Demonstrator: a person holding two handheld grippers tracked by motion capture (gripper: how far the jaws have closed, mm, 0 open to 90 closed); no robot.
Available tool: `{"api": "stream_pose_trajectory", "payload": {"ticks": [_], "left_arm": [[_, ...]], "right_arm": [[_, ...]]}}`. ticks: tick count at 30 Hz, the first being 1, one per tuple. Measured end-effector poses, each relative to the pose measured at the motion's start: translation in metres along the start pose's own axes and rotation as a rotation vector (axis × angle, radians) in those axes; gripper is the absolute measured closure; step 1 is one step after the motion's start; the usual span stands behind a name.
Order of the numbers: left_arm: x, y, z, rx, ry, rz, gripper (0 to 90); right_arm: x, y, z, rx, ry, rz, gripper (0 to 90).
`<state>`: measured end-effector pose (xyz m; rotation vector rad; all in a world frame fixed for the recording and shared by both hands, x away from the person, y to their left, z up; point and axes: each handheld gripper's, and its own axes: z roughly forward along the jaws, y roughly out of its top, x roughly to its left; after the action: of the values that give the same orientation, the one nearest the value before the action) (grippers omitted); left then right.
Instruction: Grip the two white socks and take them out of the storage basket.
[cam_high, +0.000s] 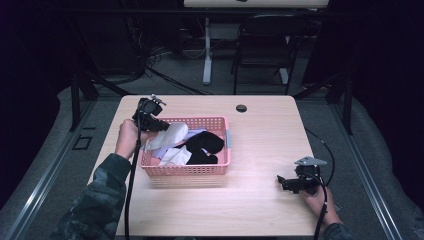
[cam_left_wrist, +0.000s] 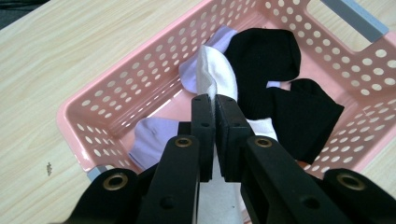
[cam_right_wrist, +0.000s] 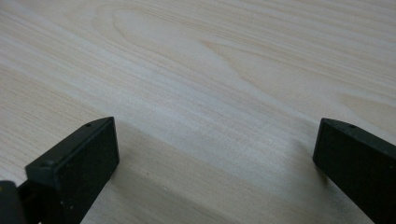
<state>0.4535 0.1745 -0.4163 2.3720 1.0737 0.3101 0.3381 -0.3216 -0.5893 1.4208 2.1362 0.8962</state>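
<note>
Left gripper (cam_left_wrist: 215, 100) clamps white sock (cam_left_wrist: 217, 77) over pink basket (cam_left_wrist: 116, 88); right gripper (cam_right_wrist: 215, 140) wide open above wood table (cam_right_wrist: 210, 60).

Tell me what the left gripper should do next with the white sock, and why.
Probably lift it straight up. The left gripper is shut on the white fabric sock, whose far end lies in the pink perforated plastic basket among the black socks, so raising should free it.
</note>
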Motion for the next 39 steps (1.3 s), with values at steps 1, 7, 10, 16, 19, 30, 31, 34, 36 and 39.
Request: {"api": "stream_pose_trajectory", "payload": {"ticks": [1, 7, 10, 16, 19, 30, 31, 34, 36, 39], "left_arm": [[0.000, 0.001, -0.004, -0.005, 0.001, 0.003, 86.5], [0.001, 0.004, -0.016, -0.023, -0.002, 0.003, 86.5], [0.002, 0.004, -0.020, -0.026, 0.004, 0.008, 86.5], [0.006, 0.003, -0.036, -0.048, 0.015, 0.002, 86.5], [0.009, 0.001, -0.043, -0.059, 0.018, -0.007, 86.5], [0.020, -0.009, -0.060, -0.075, 0.048, -0.026, 86.4], [0.022, -0.011, -0.063, -0.076, 0.052, -0.035, 86.4], [0.026, -0.014, -0.069, -0.081, 0.062, -0.041, 86.4], [0.029, -0.017, -0.072, -0.087, 0.067, -0.048, 86.4], [0.034, -0.021, -0.077, -0.093, 0.075, -0.058, 86.4]], "right_arm": [[0.000, 0.000, 0.000, 0.000, 0.001, 0.000, 0.0], [0.000, 0.000, 0.000, 0.000, 0.001, 0.000, 0.0], [0.000, 0.000, 0.000, -0.001, 0.000, 0.001, 0.0], [0.000, 0.000, 0.000, 0.000, 0.001, 0.000, 0.0], [0.000, 0.000, 0.000, -0.001, 0.000, 0.001, 0.0], [0.000, 0.000, 0.000, -0.002, 0.000, 0.001, 0.0], [0.000, 0.000, 0.000, 0.000, 0.001, 0.000, 0.0], [0.000, 0.000, 0.000, 0.000, 0.001, 0.000, 0.0], [0.000, 0.000, 0.000, 0.000, 0.001, 0.000, 0.0], [0.000, 0.000, 0.000, 0.000, 0.001, 0.000, 0.0]]}}
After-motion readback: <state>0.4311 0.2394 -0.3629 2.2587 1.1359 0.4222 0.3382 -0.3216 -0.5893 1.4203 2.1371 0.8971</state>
